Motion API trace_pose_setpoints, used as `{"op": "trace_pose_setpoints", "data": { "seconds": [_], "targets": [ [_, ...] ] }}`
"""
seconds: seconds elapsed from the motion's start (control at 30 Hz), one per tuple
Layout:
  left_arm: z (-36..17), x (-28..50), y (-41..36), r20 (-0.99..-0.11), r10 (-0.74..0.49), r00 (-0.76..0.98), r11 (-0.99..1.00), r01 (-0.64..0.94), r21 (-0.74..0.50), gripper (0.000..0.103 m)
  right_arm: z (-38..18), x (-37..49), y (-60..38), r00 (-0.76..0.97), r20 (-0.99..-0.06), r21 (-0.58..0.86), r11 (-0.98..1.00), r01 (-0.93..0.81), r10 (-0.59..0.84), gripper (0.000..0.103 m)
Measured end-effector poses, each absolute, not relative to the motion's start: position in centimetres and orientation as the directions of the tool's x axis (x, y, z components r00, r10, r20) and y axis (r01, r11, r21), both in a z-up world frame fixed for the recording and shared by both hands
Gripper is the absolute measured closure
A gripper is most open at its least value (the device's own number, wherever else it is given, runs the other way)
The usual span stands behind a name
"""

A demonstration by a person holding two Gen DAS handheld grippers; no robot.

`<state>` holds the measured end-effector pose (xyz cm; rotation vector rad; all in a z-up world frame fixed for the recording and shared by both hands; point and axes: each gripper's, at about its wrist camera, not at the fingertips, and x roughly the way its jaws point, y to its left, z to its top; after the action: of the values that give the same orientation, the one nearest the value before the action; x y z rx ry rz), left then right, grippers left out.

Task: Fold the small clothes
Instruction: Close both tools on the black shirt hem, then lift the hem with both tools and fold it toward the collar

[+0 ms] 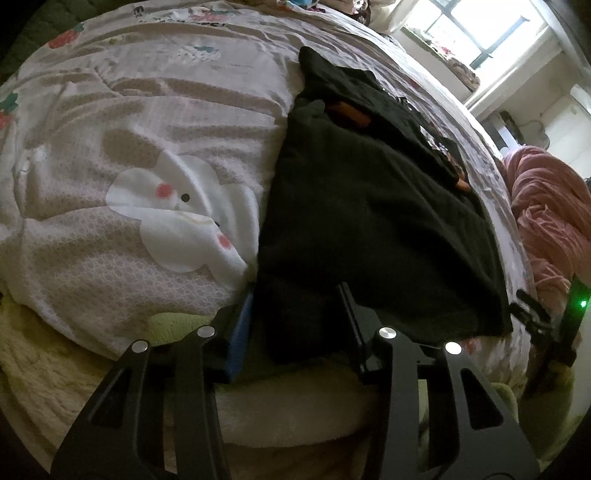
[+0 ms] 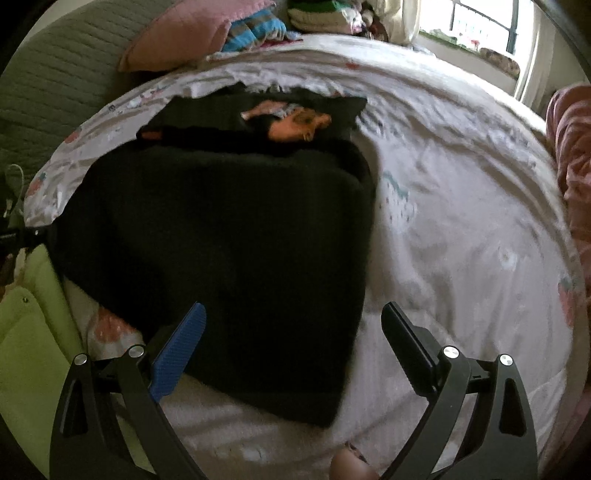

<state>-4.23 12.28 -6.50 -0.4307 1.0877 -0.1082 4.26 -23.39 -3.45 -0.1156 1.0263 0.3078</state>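
Daylight is coming through a far window (image 1: 476, 33) onto a bed (image 2: 461, 206) covered in a pale, wrinkled, waffle-textured quilt printed with strawberries and a white bunny (image 1: 184, 218). Some lettering is showing near the quilt's far edge, too blurred to read. Wide bare quilt is lying open to the right of the garment in the right wrist view, and to its left in the left wrist view. A pink blanket (image 1: 546, 214) is bunching at the bed's right side, and a pink pillow (image 2: 192, 33) is sitting at the far left by a green quilted headboard (image 2: 55, 74).

A black garment (image 2: 221, 240), soft and matte, is lying flat as a rough rectangle on the bed, with an orange print (image 2: 295, 125) peeking out at its far end.

The left gripper (image 1: 299, 299) is pinching the garment's near left corner, the cloth bunching between its fingers. The right gripper (image 2: 291, 314) is standing wide open over the near right corner, its blue ribbed pad (image 2: 177, 354) above the cloth, nothing held.
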Motion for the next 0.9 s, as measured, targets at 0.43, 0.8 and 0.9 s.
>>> {"op": "trace_pose_setpoints", "data": {
  "seconds": [0.43,0.8,0.9],
  "targets": [
    [-6.5,-4.4,12.2,-0.836,-0.283,0.470,0.919,-0.117,-0.376,0.068,-5.8,3.6,-26.0,0.358,-0.893,0.182,0.946,-0.267,0.273,0.035],
    [-6.2,-4.5,12.2,-0.828,-0.284,0.484,0.919,-0.108,-0.378,0.090,-4.8,3.3,-25.9,0.382,-0.857,0.223,0.917,-0.332,0.347,0.094],
    [-4.9,-4.8,12.4,-0.811,-0.275,0.517,0.923,-0.095,-0.373,0.098,-3.6,3.3,-26.4,0.411,-0.831,0.243,0.909,-0.337,0.375,0.094]
  ]
}}
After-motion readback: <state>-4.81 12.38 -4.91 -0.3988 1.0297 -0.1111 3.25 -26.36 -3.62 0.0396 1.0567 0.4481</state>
